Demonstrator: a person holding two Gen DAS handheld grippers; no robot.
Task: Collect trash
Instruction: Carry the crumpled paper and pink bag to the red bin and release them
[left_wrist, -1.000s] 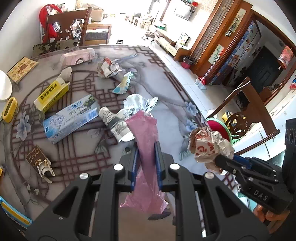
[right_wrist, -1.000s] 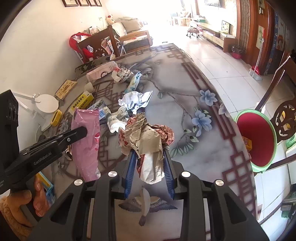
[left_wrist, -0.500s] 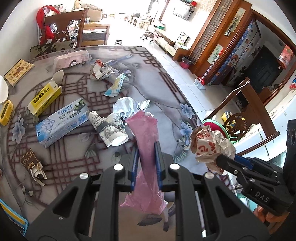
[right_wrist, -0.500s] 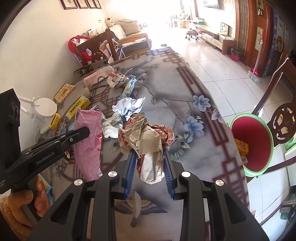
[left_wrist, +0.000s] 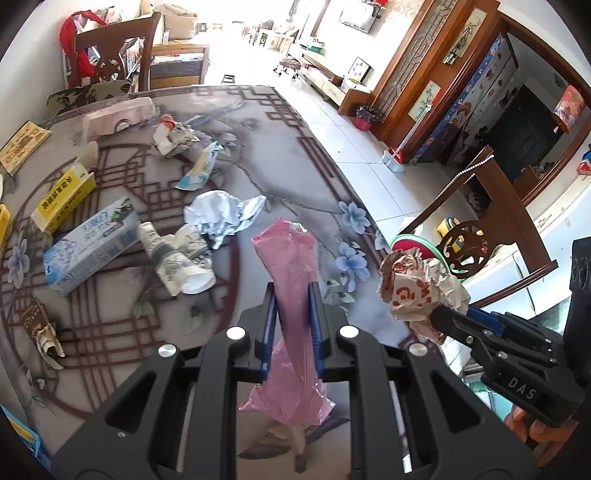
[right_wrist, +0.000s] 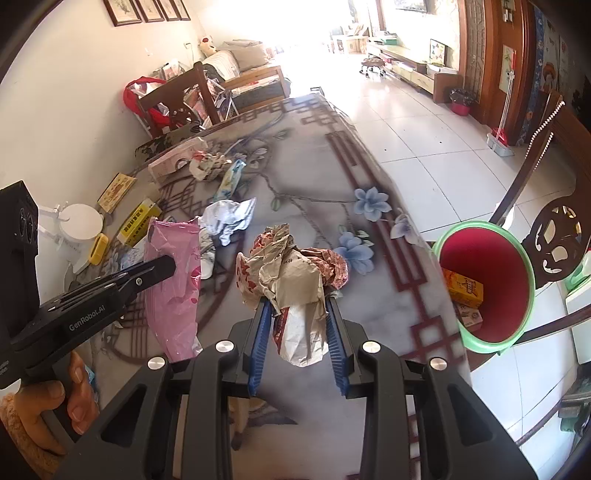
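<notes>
A domestic living and dining room was recorded. A dining table (right_wrist: 369, 236) with a floral patterned cover occupied the centre of the frame, flanked by carved wooden chairs (right_wrist: 554, 240). A sofa (right_wrist: 247, 66) and framed pictures (right_wrist: 147, 11) were seen at upper left, a low media cabinet (right_wrist: 410, 70) on tiled floor at upper right, and a broom (right_wrist: 502, 122) against wooden panelling at right.

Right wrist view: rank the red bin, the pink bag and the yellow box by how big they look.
1. Red bin and pink bag look about alike; the bag hangs nearer the camera, so no ranking.
2. Yellow box, clearly smallest, though farther away.
</notes>
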